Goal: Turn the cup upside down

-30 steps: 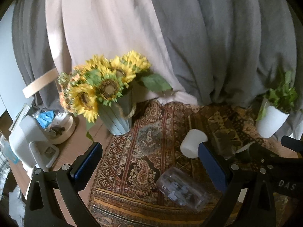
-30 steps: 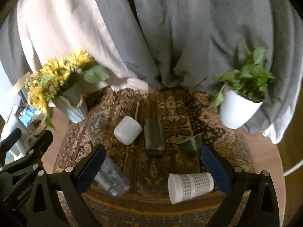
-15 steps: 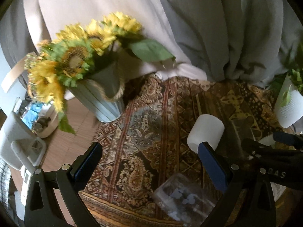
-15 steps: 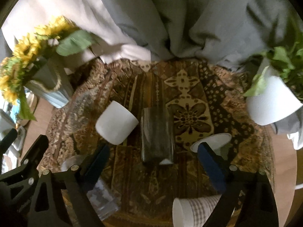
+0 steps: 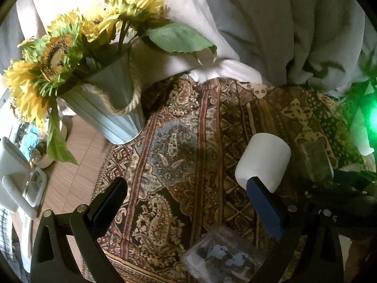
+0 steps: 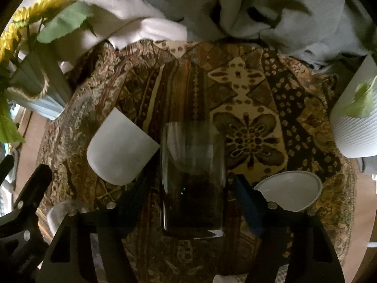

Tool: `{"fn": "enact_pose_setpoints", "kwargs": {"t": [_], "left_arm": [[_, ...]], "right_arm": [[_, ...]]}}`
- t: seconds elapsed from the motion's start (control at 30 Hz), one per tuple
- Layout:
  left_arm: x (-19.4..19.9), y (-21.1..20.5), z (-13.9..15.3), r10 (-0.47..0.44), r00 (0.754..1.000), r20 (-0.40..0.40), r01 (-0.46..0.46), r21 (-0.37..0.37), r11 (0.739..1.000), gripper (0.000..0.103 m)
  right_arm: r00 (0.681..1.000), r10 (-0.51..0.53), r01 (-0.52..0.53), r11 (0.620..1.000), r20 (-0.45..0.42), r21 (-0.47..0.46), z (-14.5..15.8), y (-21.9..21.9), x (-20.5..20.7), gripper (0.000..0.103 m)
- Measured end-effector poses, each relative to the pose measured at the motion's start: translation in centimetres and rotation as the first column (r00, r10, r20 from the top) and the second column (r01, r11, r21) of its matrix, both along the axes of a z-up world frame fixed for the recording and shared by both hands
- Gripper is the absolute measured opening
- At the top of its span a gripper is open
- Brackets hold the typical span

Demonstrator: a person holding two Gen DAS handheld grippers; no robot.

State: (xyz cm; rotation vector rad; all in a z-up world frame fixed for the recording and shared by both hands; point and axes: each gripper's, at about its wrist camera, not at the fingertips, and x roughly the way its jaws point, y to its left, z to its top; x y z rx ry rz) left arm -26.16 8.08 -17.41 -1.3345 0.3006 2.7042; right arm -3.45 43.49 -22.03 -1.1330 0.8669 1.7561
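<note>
Right gripper (image 6: 193, 186): my jaws apart, straddling the clear glass (image 6: 192, 176) lying mid-cloth (image 6: 247, 89).
Left gripper (image 5: 186, 195): my jaws apart, empty.
White cup (image 6: 120, 148): on its side, touching the glass.

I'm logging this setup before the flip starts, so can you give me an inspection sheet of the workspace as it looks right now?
Surface: patterned cloth spread over a wooden table.
Job's things: clear glass lying on its side between the right gripper's fingers; white cup on its side beside it.
Clutter: white bowl, printed clear cup lying down.
Grippers: right gripper open around the glass, contact unclear; left gripper open, holding nothing.
Cables: nothing seen.
Surroundings: sunflower bucket, white plant pot, grey and cream drapes behind.
</note>
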Motion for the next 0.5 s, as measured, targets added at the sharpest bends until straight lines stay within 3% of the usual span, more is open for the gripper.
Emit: {"fn": "enact_pose_setpoints", "kwargs": {"t": [0.17, 0.5], "left_arm": [[-0.15, 0.26, -0.55, -0.003, 1.0, 0.008, 0.003, -0.011, 1.0, 0.103], [0.23, 0.54, -0.17, -0.032, 1.0, 0.0, 0.032, -0.015, 0.999, 0.103]], "right_arm": [[1.0, -0.015, 0.015, 1.0, 0.022, -0.003, -0.69, 0.2, -0.03, 0.059], [1.0, -0.008, 0.008, 0.999, 0.01, 0.032, -0.05, -0.53, 0.17, 0.058]]}}
